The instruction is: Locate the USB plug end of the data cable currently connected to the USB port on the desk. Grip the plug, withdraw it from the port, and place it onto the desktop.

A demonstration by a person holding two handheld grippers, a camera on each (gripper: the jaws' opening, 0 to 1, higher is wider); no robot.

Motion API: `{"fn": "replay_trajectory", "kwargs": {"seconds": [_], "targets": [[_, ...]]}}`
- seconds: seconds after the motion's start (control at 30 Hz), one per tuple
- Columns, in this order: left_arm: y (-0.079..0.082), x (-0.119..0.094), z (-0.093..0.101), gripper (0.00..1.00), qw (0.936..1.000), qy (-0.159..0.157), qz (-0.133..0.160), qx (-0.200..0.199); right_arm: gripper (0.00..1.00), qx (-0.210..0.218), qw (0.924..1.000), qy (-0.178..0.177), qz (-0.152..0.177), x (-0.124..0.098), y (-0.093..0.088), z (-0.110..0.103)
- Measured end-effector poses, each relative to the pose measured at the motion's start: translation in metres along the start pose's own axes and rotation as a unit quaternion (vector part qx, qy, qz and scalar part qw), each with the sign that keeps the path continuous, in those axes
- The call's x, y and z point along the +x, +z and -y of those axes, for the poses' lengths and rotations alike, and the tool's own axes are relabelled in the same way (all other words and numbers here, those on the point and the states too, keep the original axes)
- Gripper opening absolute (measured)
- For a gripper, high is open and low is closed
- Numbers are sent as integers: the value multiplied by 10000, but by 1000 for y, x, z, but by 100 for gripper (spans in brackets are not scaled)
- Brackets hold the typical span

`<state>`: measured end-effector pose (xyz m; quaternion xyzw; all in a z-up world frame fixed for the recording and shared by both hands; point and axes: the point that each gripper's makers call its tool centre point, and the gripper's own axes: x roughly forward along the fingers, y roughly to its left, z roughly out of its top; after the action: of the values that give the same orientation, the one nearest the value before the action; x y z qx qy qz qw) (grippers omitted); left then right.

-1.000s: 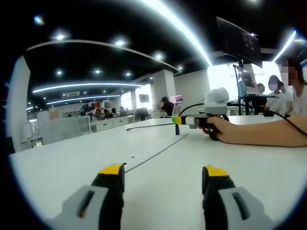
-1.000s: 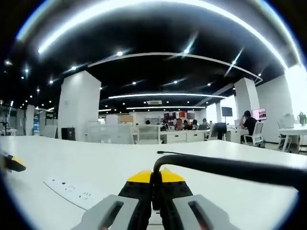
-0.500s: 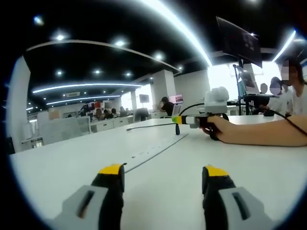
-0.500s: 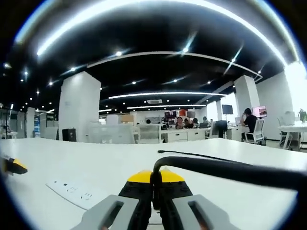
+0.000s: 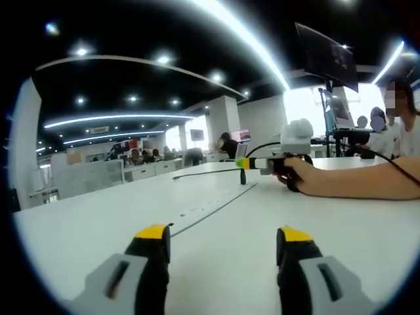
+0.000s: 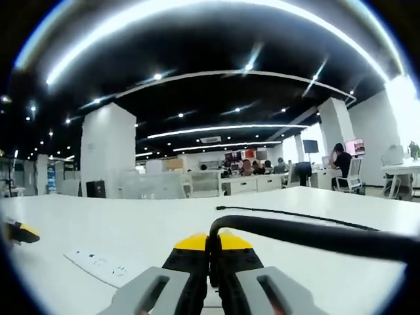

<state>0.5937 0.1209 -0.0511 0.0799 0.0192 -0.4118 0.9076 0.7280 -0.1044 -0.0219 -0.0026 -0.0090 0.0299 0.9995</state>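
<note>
In the left gripper view, my right gripper, held by a hand, is shut on the black USB plug. The plug hangs from its yellow-green tips just over the far end of the grey socket strip set in the white desk. The black cable arcs back from it. My left gripper stands open over bare desk in the foreground. In the right gripper view, the right gripper pinches the plug, and the thick cable runs off to the right. The socket strip lies low left.
A person's forearm rests along the desk at the right. A thin black cable lies farther back on the desk. A yellow tip of the left gripper shows at the left edge. Monitors on a stand, people and office desks lie beyond.
The right gripper has risen a little with the plug still in it. The left gripper has stayed still and open.
</note>
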Motion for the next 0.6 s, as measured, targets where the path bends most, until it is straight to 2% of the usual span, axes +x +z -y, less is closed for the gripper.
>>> {"fn": "replay_trajectory", "kwargs": {"seconds": [0.1, 0.17, 0.33, 0.47, 0.6], "targets": [[0, 0, 0, 65, 10000, 2, 5, 22, 5, 565, 9983, 92, 51, 0, 0, 2], [2, 0, -1, 64, 10000, 21, 64, -37, 5, 797, 9968, 22, 79, -1, 0, 8], [9, -2, -2, 51, 9996, 27, 242, -160, 5, 810, 9967, 37, 97, 2, 0, 11], [8, 0, 2, 53, 9998, 7, 188, -33, 6, 577, 9983, 18, 83, -6, 0, 3], [20, 0, 7, 51, 9988, -63, 463, -150, 6, 125, 9999, 37, 4, -7, 0, -4]]}}
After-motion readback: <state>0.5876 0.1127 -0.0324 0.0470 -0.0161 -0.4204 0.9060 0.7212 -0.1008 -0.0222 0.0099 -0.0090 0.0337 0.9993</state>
